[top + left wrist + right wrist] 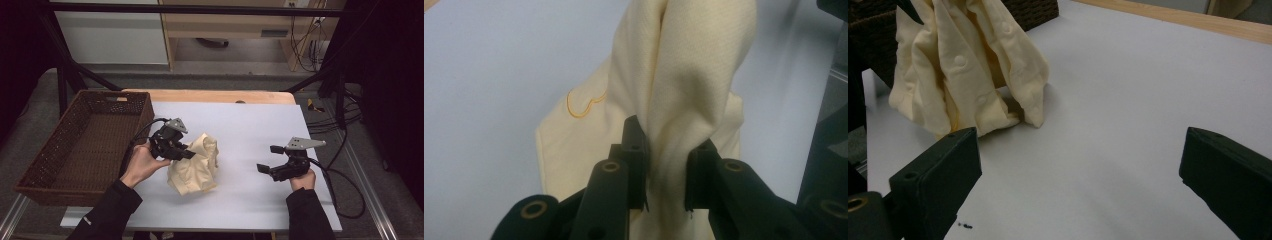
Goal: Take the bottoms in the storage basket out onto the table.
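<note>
Nearby, wicker basket [60, 165] beside cream garment [197, 167], left gripper [187, 152] pinching it, right gripper [270, 160] spread wide, empty

Both forearms are covered by dark long sleeves [112, 207], with a small light tag seen on the left one. Each hand is wrapped around a black gripper, the left gripper [186, 153] and right gripper [265, 159], each topped by a grey three-cornered plate and trailed by a black cable [345, 192]. Blocky black fingers [943, 172] with round brass-ringed screw holes are shown in the gripper views.
</note>
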Demonstrator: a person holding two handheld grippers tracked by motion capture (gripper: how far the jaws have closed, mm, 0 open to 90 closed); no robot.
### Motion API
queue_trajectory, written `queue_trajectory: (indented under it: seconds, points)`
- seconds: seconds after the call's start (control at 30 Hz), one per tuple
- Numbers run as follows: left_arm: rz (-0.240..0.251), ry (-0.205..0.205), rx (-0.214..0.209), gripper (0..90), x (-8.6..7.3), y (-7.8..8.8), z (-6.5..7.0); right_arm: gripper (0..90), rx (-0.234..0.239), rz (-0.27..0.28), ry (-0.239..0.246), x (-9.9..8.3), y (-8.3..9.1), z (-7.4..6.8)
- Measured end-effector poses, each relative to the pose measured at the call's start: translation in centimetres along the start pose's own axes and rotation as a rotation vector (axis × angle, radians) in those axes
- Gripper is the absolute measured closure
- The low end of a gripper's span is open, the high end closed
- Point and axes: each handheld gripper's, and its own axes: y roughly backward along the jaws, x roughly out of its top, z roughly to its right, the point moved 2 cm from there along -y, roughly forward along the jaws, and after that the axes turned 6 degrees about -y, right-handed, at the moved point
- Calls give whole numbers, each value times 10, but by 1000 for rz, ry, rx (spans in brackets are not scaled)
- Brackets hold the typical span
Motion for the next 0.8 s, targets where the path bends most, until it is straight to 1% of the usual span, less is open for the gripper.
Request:
queue_trajectory:
  seconds: [0.1, 0.13, 0.3, 0.5, 0.8]
  points:
    - [-5, 4, -7, 750, -3, -2, 0, 39, 1, -1, 0, 0, 0, 0]
    - [-13, 1, -8, 748, -3, -3, 0, 39, 1, -1, 0, 0, 0, 0]
    - [-25, 0, -9, 742, -6, -8, 0, 39, 0, -3, 0, 0, -1, 0]
    - [-28, 2, -13, 731, -8, -9, 1, 39, 1, -2, 1, 0, -1, 0]
    - [-34, 2, -6, 662, -8, -9, 0, 39, 1, -3, 0, 0, -1, 0]
